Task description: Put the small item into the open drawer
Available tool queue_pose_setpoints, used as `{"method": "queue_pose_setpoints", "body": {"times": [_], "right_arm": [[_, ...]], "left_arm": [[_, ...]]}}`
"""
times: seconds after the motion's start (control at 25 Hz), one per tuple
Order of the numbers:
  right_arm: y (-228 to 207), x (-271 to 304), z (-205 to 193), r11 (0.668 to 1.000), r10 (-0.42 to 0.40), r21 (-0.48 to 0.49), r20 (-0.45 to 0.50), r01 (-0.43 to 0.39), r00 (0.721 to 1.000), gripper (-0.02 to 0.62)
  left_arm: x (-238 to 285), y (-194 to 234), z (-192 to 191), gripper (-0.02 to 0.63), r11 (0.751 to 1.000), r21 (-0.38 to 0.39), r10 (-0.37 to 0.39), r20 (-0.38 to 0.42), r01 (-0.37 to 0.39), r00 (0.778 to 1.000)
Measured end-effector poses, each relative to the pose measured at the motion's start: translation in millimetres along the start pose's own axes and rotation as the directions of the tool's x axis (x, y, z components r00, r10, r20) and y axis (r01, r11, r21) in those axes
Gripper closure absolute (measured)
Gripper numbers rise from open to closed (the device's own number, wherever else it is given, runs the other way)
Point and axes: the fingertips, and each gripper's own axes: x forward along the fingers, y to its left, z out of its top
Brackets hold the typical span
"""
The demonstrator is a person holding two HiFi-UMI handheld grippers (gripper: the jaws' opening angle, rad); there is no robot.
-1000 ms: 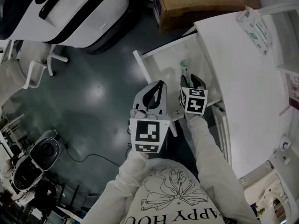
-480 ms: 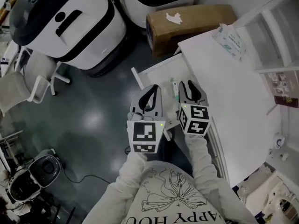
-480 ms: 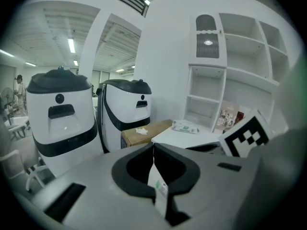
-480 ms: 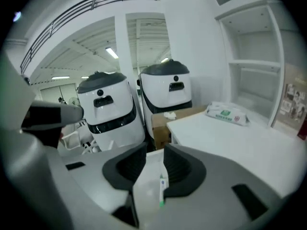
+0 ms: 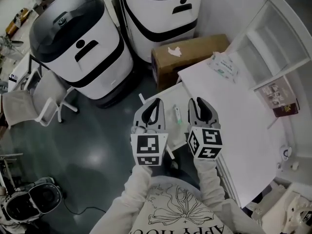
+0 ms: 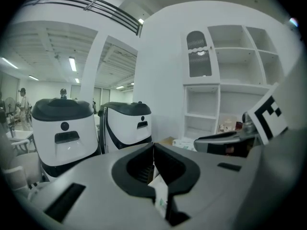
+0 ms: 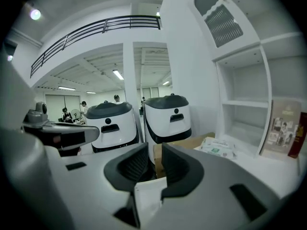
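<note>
The small item (image 5: 177, 115), a pale green tube, lies in the open white drawer (image 5: 168, 95) under the table's edge. It shows in the gap between my two grippers, which I hold side by side above the drawer's near end. My left gripper (image 5: 155, 112) (image 6: 153, 146) is shut with nothing between its jaws. My right gripper (image 5: 199, 110) (image 7: 154, 150) has a narrow gap between its jaws, which are closing on nothing. Neither gripper touches the item.
The white table (image 5: 239, 126) runs along the right, with a packet of wipes (image 5: 223, 65) on it and a shelf unit (image 5: 278, 38) behind. A cardboard box (image 5: 187, 52) and two large white-and-black machines (image 5: 78, 48) (image 5: 161, 13) stand on the floor beyond the drawer. A chair (image 5: 29, 104) stands at the left.
My right gripper has drawn back from over the drawer and its jaws have narrowed. The item stays in the drawer. The head view has swung up toward the machines and shelves.
</note>
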Motion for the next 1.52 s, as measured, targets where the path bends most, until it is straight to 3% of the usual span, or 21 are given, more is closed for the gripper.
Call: {"method": "queue_pose_setpoints", "body": {"times": [0.6, 1.52], "right_arm": [[12, -59, 64, 1.0, -0.005, -0.015, 0.165, 0.008, 0.986, 0.546], [23, -75, 71, 0.999, 0.023, -0.04, 0.188, -0.016, 0.982, 0.546]], "left_arm": [[-42, -14, 62, 0.599, 1.0, 0.028, 0.002, 0.145, -0.007, 0.989], [-68, -20, 73, 0.6, 0.998, 0.046, 0.028, 0.181, -0.037, 0.983]]}}
